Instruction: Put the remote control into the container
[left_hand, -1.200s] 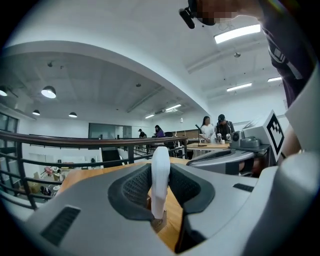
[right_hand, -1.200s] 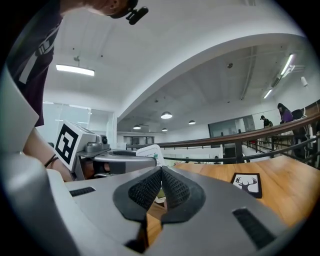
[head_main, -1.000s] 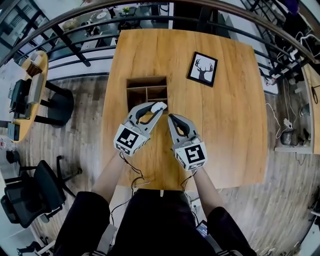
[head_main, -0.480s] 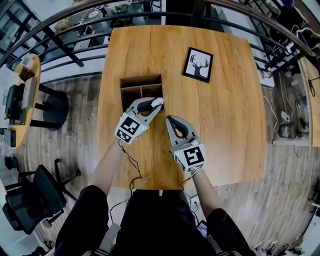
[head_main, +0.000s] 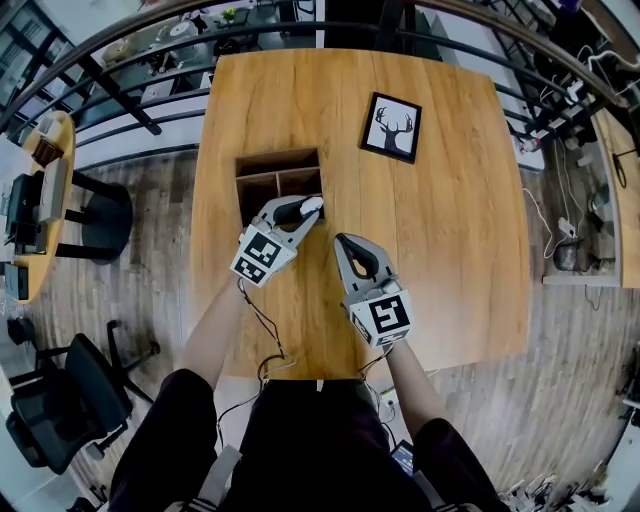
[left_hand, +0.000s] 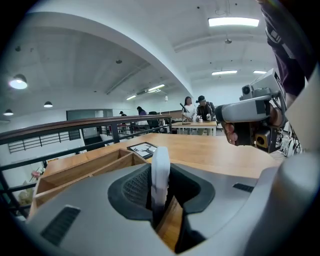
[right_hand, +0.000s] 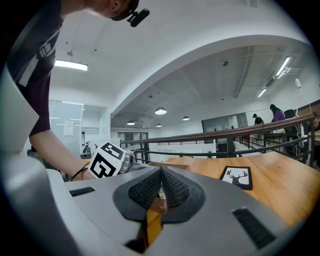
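Note:
The white remote control (head_main: 311, 207) is clamped edge-on between the jaws of my left gripper (head_main: 298, 211), its tip sticking out past them. In the left gripper view the remote (left_hand: 160, 172) stands upright between the dark pads of the left gripper (left_hand: 161, 187). It hovers at the near right corner of the wooden container (head_main: 262, 166), an open box with dividers, also seen as the container (left_hand: 82, 170). My right gripper (head_main: 346, 242) is shut and empty, over the table just right of the left one. Its pads meet in the right gripper (right_hand: 160, 186) view.
A framed deer picture (head_main: 391, 127) lies on the wooden table (head_main: 450, 250) to the far right of the box. Railings run behind the table's far edge. Chairs and another desk stand on the floor to the left.
My left gripper has carried the remote forward, closer to the container's near edge. The right gripper has stayed about where it was.

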